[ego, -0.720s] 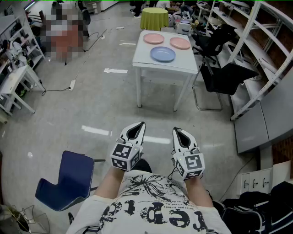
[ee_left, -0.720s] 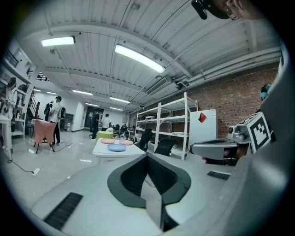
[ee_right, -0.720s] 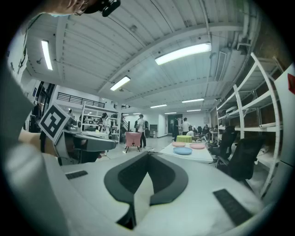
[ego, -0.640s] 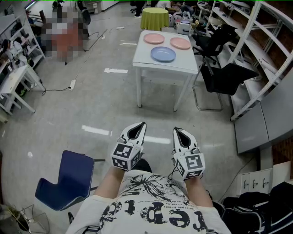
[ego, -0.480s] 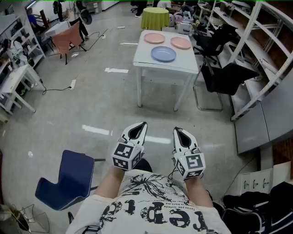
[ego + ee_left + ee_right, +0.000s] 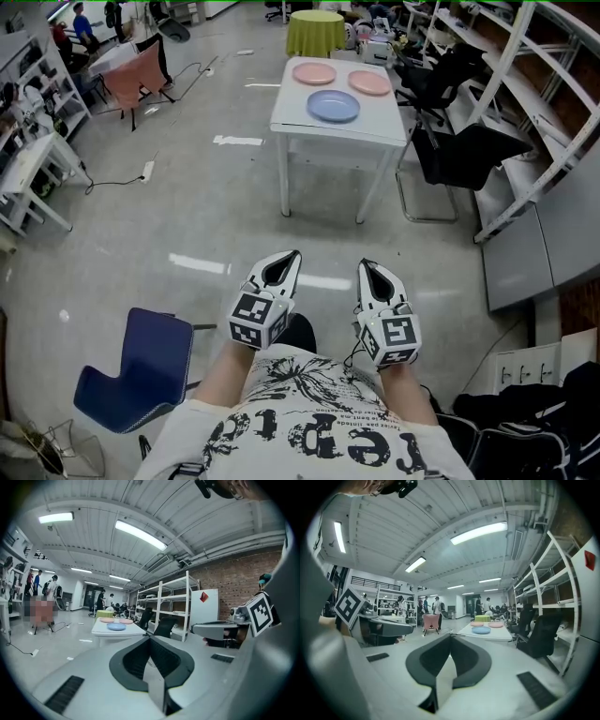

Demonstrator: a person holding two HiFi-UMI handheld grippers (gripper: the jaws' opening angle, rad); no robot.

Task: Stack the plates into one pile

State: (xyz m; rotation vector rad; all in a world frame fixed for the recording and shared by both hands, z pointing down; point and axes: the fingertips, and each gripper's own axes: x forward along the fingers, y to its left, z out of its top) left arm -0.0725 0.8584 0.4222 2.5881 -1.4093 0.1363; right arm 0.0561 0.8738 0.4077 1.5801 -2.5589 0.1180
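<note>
A white table [image 6: 375, 136] stands well ahead of me with three separate plates on it. A blue plate [image 6: 333, 106] is nearest, a pink plate [image 6: 313, 72] lies at the back left and another pink plate [image 6: 370, 82] at the back right. The same blue plate [image 6: 116, 626] [image 6: 481, 630] appears small in both gripper views. My left gripper [image 6: 292, 254] and right gripper [image 6: 362, 264] are held side by side close to my body, far short of the table. Both are shut and empty, tips touching.
A blue chair [image 6: 136, 370] stands at my lower left. Black office chairs [image 6: 459, 155] and white shelving [image 6: 525, 112] are to the right of the table. A round table with a green cloth [image 6: 316, 36] is behind it. People [image 6: 82, 23] stand far off at the left.
The view has shifted slightly, so the table sits a little higher in the head view. Both grippers stay shut in the same place before my body.
</note>
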